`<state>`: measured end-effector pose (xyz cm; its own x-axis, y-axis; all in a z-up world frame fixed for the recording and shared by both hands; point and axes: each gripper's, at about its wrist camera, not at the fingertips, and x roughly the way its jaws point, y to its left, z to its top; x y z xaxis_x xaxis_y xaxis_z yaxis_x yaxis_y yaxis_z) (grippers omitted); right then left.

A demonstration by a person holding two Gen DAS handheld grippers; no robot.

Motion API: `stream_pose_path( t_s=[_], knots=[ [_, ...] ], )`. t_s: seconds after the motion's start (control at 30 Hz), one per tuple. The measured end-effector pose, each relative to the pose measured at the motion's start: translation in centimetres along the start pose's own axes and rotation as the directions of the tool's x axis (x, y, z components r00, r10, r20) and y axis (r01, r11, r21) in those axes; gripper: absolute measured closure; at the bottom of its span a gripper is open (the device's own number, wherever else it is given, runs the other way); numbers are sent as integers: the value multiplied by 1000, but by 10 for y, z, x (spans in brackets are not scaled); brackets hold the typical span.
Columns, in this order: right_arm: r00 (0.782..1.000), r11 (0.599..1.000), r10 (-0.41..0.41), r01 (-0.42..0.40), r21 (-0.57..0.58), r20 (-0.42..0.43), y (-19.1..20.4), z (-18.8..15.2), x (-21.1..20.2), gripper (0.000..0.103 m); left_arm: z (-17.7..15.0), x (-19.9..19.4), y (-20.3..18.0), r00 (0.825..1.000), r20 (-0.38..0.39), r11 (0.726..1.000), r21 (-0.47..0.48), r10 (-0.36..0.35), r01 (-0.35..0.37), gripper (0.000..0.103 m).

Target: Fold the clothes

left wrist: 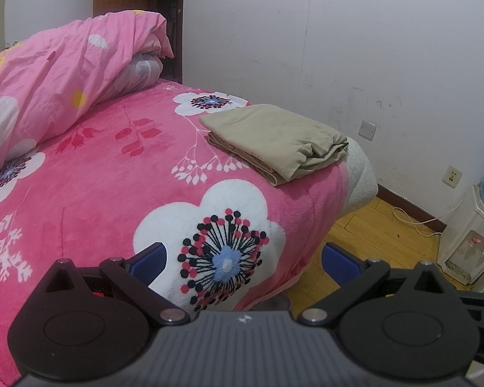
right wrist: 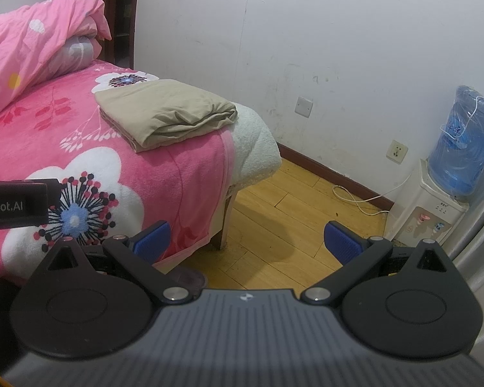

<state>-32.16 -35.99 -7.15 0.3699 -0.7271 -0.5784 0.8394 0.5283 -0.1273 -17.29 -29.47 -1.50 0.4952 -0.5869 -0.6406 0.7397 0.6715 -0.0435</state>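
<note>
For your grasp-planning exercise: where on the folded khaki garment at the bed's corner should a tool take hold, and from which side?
Grip the folded khaki garment at its stacked layered edge facing the cameras, coming in low from the near side. There the layers show as a thick lip above the pink blanket, so one finger could probably slide under. Both tools hang open and empty.

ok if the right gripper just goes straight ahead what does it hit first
Probably the wood floor beside the bed. The open right gripper points past the bed corner, and nothing shows between its fingers, though depth is hard to judge.
</note>
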Motion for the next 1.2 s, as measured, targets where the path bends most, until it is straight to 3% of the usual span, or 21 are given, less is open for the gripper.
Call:
stream_pose_path(
  t_s=[1.2],
  knots=[
    [1000, 1000, 4, -4, -3, -2, 4, -2, 0, 1, -2, 2, 4, 1000, -10, 1000, -9, 5, -5, 0]
  ],
)
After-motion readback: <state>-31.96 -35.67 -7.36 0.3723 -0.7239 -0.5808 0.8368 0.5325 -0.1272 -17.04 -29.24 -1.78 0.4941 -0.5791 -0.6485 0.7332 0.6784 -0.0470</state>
